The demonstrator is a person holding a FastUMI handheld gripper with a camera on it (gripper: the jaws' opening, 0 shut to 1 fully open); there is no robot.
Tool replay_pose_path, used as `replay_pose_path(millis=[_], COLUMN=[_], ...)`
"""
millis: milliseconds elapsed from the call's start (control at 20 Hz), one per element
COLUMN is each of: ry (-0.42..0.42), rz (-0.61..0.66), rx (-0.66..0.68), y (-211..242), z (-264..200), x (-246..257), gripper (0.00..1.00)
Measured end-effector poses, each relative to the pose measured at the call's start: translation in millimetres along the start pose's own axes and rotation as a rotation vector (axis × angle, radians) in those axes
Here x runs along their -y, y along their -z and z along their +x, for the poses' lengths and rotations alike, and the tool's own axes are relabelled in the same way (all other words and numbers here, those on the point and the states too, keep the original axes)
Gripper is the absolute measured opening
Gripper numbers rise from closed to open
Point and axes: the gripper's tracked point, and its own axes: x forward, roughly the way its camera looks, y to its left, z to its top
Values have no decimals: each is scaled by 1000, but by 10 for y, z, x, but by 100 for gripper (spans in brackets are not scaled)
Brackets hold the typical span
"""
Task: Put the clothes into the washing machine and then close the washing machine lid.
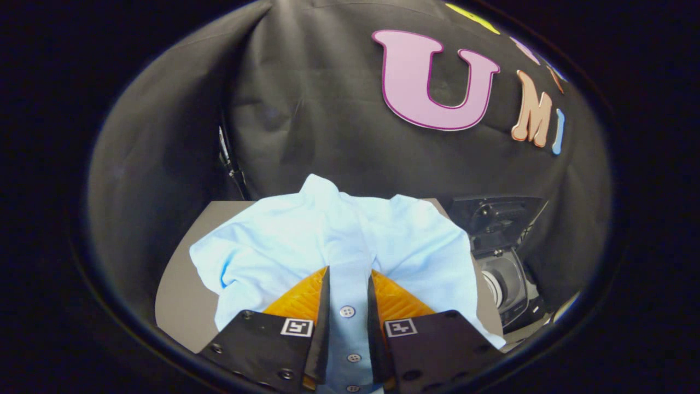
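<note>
1. Shirt point(306, 241): pale blue, button-front, lying crumpled on the grey table point(180, 295); it covers most of the tabletop I can see.
2. My gripper point(348, 284) has its two fingers closed to a narrow gap on the shirt's button placket point(348, 312), which runs straight up between them with three buttons showing.
3. Both fingers appear to press the placket's edges, though the fisheye bends things here, so I hedge on how firm the grip is.
4. Beside the shirt, on the far side from its spread sleeve, the washing machine point(508, 279) stands just off the table, its dark lid point(495, 216) raised and the pale drum opening exposed.
5. Beyond the shirt hangs the booth's black cloth wall point(306, 109).
</note>
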Motion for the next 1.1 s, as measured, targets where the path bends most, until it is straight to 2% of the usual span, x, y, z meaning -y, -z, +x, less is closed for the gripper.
replay_pose_path(millis=[50,250,350,450,650,1100], ry=[-16,-115,-127,-97,43,124], rz=[-20,97,135,107,12,34], rx=[-5,60,96,120,157,306], y=[31,79,70,57,21,-252], z=[-40,-205,-321,-433,-614,-1196], x=[-39,-7,100,250,647,1470], gripper=[1,1,1,1,1,1])
